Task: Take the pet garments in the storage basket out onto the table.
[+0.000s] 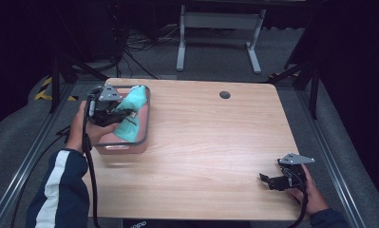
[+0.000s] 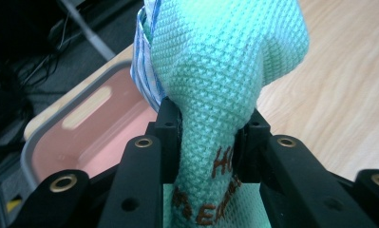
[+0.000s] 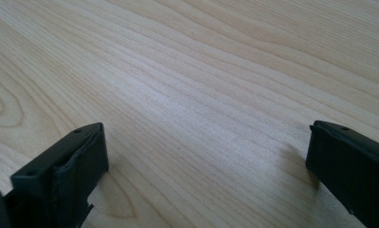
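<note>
A mint-green textured cloth point(image 2: 225, 61) with brown stitched lettering hangs bunched between the jaws of my left gripper point(image 2: 208, 137), which is shut on it. A blue-and-white striped fabric edge point(image 2: 142, 71) shows behind the cloth. In the high view my left gripper point(image 1: 123, 114) holds the green cloth point(image 1: 132, 111) above a pink bin point(image 1: 125, 145) with a grey rim at the table's left. My right gripper point(image 1: 268, 179) rests near the front right of the table; in its own view my right gripper point(image 3: 206, 161) is open over bare wood, with nothing between its jaws.
The light wooden table point(image 1: 211, 142) has a dark round hole point(image 1: 224, 94) near its back edge. Beyond the table stands a grey metal frame point(image 1: 220, 28) on a dark floor with cables. Metal rails run along both sides.
</note>
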Action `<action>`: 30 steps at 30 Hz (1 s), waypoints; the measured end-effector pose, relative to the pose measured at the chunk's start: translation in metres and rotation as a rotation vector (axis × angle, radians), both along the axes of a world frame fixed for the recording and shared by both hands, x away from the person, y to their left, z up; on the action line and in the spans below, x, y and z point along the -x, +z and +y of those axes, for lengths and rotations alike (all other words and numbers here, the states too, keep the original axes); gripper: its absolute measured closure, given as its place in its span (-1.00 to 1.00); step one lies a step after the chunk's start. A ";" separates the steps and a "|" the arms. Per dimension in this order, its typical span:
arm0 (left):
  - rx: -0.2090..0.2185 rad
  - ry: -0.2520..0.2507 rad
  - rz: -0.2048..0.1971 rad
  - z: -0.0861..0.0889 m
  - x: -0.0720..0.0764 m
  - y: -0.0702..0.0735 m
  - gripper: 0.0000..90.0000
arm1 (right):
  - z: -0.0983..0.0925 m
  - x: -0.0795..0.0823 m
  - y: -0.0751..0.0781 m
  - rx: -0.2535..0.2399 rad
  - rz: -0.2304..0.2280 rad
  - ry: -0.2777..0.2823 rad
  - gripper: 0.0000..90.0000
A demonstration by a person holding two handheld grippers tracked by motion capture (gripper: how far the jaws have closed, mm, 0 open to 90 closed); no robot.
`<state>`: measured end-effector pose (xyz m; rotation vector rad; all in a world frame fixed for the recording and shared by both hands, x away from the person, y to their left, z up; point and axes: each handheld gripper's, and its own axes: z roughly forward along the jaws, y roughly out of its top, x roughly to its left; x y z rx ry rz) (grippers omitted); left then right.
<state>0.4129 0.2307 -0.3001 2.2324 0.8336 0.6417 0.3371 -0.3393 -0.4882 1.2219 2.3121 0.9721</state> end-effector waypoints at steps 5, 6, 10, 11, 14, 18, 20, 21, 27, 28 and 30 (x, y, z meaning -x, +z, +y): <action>0.014 -0.050 -0.021 -0.018 0.007 0.005 0.53 | 0.000 0.000 0.000 0.000 0.000 0.000 -0.99; 0.017 -0.059 -0.027 -0.021 0.007 0.005 0.53 | 0.000 0.000 0.000 0.000 0.000 0.000 -0.99; -0.004 -0.097 -0.034 -0.034 0.010 0.006 0.53 | 0.000 0.000 0.000 0.000 0.000 0.000 -0.99; -0.006 -0.105 -0.029 -0.038 0.011 0.006 0.53 | 0.000 0.000 0.000 0.000 0.000 0.000 -0.99; 0.003 -0.129 -0.026 -0.048 0.010 0.004 0.53 | 0.000 0.000 0.000 0.000 0.000 0.000 -0.99; -0.012 -0.158 -0.018 -0.060 0.008 0.002 0.53 | 0.000 0.000 0.000 0.000 0.000 0.000 -0.99; -0.015 -0.171 -0.009 -0.068 0.007 -0.001 0.53 | 0.000 0.000 0.000 0.000 0.000 0.000 -0.99; -0.011 -0.177 -0.004 -0.071 0.007 -0.003 0.53 | 0.000 0.000 0.000 0.000 0.000 0.000 -0.99; -0.027 -0.212 0.013 -0.087 0.004 -0.011 0.53 | 0.000 0.000 0.000 0.000 0.000 0.000 -0.99; -0.031 -0.221 0.020 -0.090 0.004 -0.012 0.53 | 0.000 0.000 0.000 0.000 0.000 0.000 -0.99; -0.033 -0.233 0.025 -0.097 0.002 -0.015 0.53 | 0.000 0.000 0.000 0.000 0.000 0.000 -0.99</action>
